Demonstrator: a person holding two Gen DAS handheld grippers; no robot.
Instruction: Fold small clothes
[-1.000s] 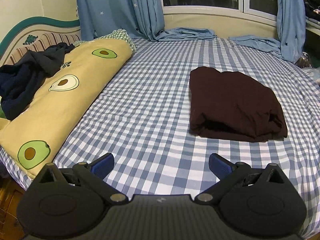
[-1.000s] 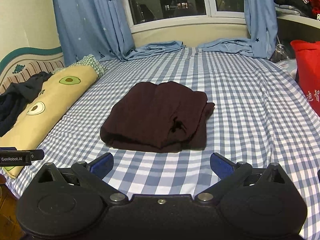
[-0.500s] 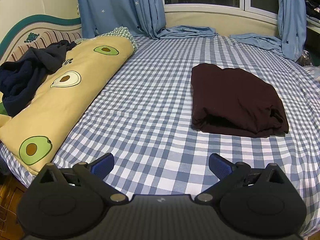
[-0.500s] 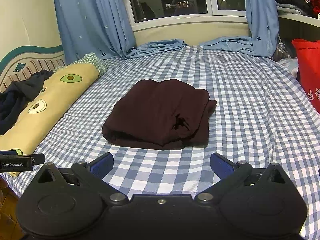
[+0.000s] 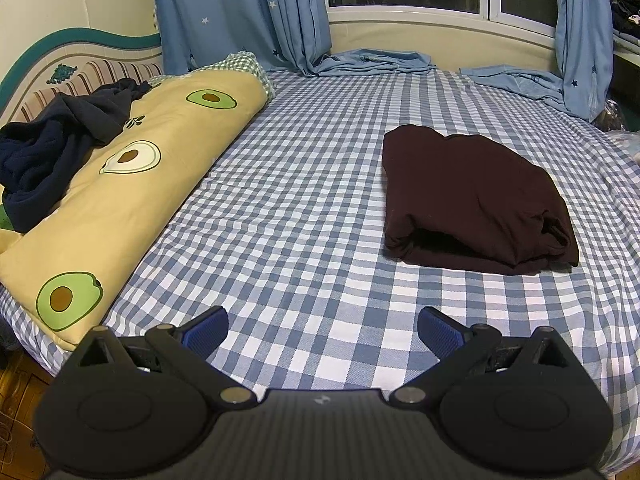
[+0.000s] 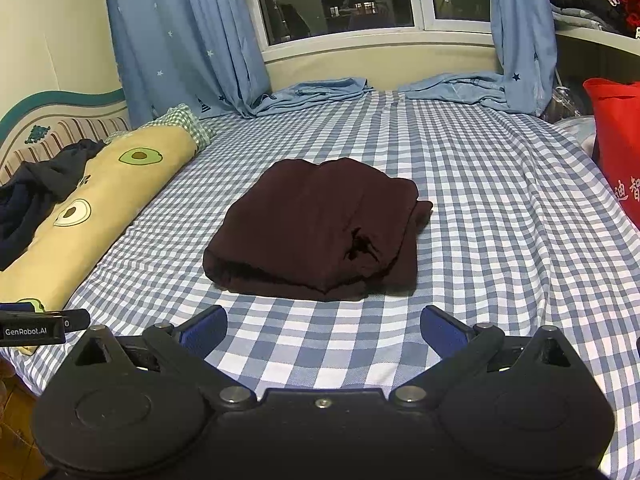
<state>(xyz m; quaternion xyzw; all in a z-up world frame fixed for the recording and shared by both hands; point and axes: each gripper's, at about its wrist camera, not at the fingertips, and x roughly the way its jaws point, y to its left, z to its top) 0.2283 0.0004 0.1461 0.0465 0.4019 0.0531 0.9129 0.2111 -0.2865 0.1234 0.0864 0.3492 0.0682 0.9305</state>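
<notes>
A dark maroon garment lies folded in a thick bundle on the blue checked bed sheet. It also shows in the right wrist view, straight ahead of my right gripper. My left gripper is open and empty, above the sheet near the bed's front edge, with the garment ahead to its right. My right gripper is open and empty, a short way in front of the garment's near edge. Part of the left gripper's body shows at the left edge of the right wrist view.
A yellow avocado-print quilt roll lies along the left side with a dark navy garment on it. Blue curtains hang at the window behind the bed. A red bag stands at the right.
Both grippers have drawn back and risen slightly, so the garment sits a little farther away. The garment has not moved and both grippers stay open.
</notes>
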